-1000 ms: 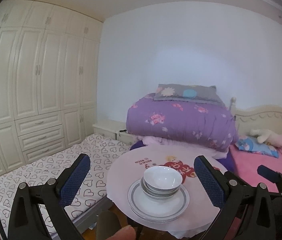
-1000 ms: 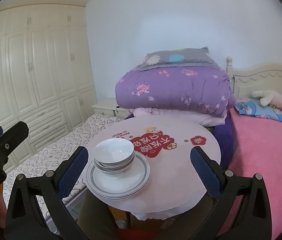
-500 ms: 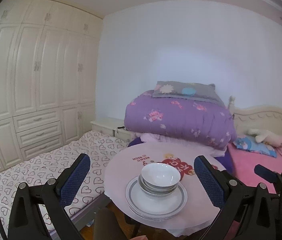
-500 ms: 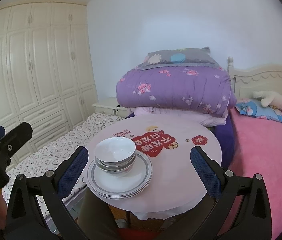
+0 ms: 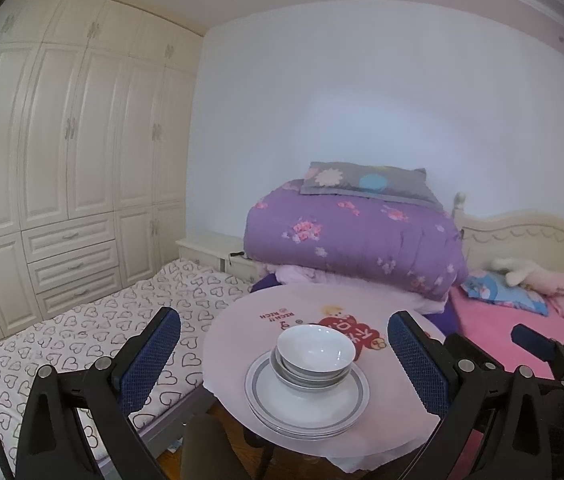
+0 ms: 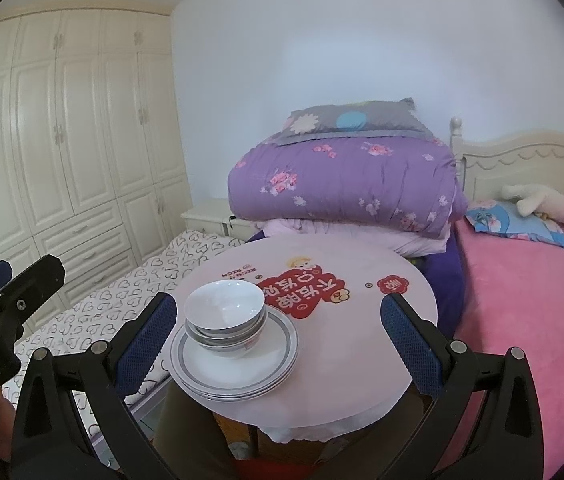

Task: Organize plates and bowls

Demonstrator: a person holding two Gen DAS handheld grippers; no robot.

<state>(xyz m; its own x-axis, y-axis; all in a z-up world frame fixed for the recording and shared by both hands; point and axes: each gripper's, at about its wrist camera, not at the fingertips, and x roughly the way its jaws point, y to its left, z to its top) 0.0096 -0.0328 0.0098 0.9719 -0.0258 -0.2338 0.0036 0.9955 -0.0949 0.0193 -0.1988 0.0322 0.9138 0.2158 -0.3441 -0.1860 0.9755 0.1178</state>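
The stack of bowls [image 6: 224, 320] is nested on the stack of plates [image 6: 238, 364], at the near left edge of the round table [image 6: 362, 344]. Both grippers are held back from the table, well apart from the dishes. The left gripper [image 5: 282, 354] is opened wide and nothing is held; the bowls are seen almost centred between its 2 fingers, straight ahead. The right gripper [image 6: 276, 334] is also wide open and empty, but the bowls lie toward its left finger. The left gripper is therefore judged better aligned for reaching the top bowl.
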